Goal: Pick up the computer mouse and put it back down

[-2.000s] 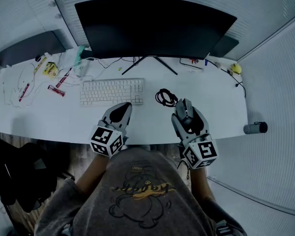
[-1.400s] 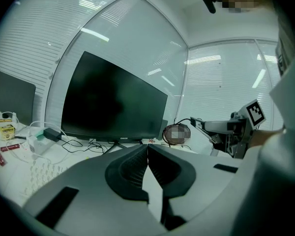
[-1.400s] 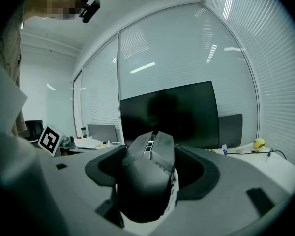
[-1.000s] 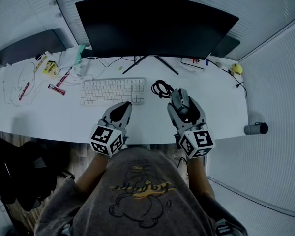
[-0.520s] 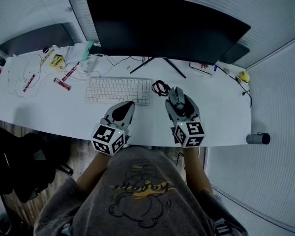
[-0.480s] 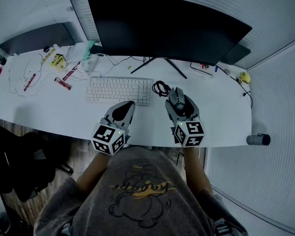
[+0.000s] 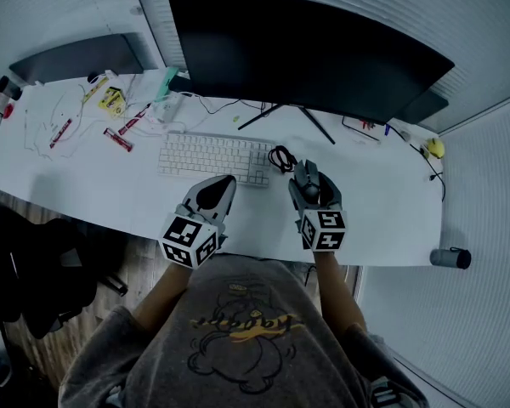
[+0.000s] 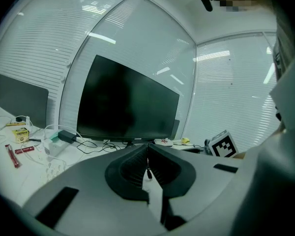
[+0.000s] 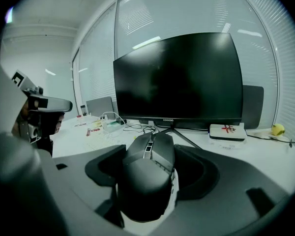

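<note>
desk (image 7: pixel 76 185): white, long, clutter at its far left end.
monitor (image 7: pixel 306 49): dark screen, at the back on a splayed stand.
keyboard (image 7: pixel 214 157): white, in front of monitor.
left gripper (image 7: pixel 218 187): by the near desk edge, just short of keyboard; 2 jaws pressed together, nothing in them.
right gripper (image 7: pixel 308 175): right of keyboard; jaws part-spread, clamped on the mouse (image 9: pixel 148 173).
mouse: dark, nose toward monitor, over desk; contact with desk unclear.
cable coil (image 7: pixel 281 157): black, just beyond mouse.
</note>
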`<state>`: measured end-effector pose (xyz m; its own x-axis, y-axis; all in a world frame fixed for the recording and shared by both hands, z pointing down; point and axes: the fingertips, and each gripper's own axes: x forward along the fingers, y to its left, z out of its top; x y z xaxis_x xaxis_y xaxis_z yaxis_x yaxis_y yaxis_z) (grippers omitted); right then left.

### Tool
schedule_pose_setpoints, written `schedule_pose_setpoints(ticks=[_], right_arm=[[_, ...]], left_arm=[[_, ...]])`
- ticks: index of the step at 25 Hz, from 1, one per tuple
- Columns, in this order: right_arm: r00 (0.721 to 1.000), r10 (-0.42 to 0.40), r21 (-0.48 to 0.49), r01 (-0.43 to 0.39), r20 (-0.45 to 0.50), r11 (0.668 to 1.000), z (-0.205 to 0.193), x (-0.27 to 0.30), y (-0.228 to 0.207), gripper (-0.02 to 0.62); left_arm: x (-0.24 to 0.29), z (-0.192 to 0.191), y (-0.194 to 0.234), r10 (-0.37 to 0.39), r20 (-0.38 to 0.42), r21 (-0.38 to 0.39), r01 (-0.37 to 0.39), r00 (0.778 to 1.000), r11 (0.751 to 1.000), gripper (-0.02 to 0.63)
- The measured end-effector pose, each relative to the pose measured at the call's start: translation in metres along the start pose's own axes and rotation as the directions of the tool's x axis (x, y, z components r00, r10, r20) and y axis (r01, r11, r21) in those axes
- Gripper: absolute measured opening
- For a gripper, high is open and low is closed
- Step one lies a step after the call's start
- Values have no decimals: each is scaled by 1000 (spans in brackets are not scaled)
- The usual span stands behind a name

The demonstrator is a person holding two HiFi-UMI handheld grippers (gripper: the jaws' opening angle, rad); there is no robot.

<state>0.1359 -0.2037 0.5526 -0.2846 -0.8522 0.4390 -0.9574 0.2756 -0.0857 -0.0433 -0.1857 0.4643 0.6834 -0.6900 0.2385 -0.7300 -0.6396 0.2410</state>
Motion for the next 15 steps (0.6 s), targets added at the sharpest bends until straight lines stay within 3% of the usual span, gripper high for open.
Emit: schedule_pose_setpoints(ticks=[15], right_arm=[[994, -23, -14, 21, -105, 1000, -45, 45, -13, 307]], left_arm=[[8, -6, 6, 7, -39, 16, -7, 999, 1000, 18]])
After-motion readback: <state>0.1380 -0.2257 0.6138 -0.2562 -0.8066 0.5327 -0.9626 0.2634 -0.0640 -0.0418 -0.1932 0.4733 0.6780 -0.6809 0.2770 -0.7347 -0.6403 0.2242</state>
